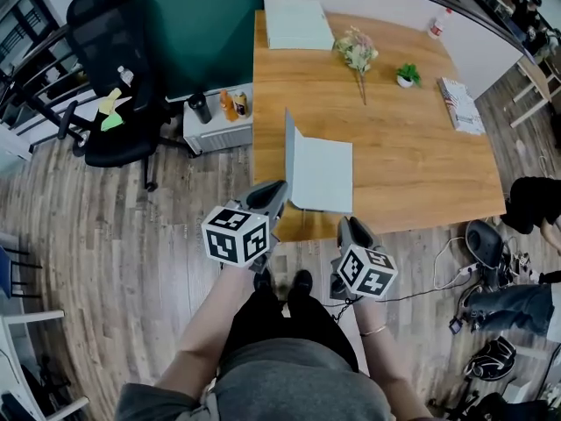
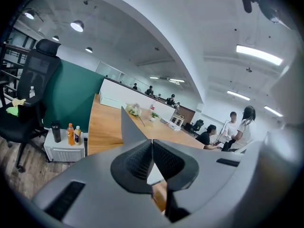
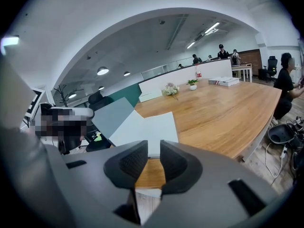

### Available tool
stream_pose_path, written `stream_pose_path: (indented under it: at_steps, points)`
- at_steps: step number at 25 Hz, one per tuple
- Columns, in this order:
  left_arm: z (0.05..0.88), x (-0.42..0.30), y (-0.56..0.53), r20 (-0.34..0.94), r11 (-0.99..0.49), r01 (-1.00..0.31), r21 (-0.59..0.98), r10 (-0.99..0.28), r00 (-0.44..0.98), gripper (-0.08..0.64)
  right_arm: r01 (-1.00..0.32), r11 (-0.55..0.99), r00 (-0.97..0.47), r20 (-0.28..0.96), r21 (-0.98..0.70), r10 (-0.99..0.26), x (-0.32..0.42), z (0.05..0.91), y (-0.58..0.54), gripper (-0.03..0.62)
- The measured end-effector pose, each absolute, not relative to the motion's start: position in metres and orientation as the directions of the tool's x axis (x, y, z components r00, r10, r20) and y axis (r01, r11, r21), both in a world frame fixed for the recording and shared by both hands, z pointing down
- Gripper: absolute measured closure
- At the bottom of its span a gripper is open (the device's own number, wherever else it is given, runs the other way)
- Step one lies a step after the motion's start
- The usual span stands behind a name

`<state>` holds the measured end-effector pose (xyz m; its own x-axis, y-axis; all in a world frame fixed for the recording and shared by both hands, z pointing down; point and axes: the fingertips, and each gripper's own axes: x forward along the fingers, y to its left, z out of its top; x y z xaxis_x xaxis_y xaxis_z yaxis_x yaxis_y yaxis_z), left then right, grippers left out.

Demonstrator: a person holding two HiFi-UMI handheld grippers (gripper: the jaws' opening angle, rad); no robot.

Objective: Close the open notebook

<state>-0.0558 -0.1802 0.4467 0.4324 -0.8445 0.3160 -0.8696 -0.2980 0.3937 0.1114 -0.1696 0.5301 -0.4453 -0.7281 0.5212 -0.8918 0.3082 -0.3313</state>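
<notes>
The open notebook (image 1: 323, 175) lies at the near edge of the wooden table (image 1: 412, 156). Its white page rests flat and its grey left cover (image 1: 288, 152) stands nearly upright. My left gripper (image 1: 279, 189) is shut, its tips at the lower left of that raised cover. In the left gripper view the cover (image 2: 130, 127) rises just behind the closed jaws of the left gripper (image 2: 152, 148), with nothing between the pads. My right gripper (image 1: 348, 226) hangs open just off the table's near edge, below the page. In the right gripper view the notebook (image 3: 147, 129) lies ahead of the right gripper (image 3: 153, 158), whose jaws are empty.
A closed pale book (image 1: 298, 23), a flower bunch (image 1: 358, 51), a small potted plant (image 1: 407, 75), a bottle (image 1: 436, 26) and a stack of booklets (image 1: 460, 103) sit farther back on the table. A black office chair (image 1: 110, 77) and a low cabinet (image 1: 219, 125) stand at left. Bags and cables (image 1: 491, 244) lie at right.
</notes>
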Motion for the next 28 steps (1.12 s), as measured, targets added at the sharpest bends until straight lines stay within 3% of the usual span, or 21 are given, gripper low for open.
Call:
stream_pose_path:
  at_steps: [16,28]
  points:
    - [0.446,0.012,-0.196,0.325,-0.438,-0.817,0.374,-0.764,0.558,0.532,-0.923,0.186,-0.346,0.515,-0.337,-0.784,0.159,0.527,-0.160,0.508]
    - [0.466,0.053,-0.206,0.408,-0.493,-0.805,0.329,-0.695,0.593,0.532,-0.930,0.108,-0.289,0.519,-0.351,-0.804,0.183,0.531,-0.151,0.508]
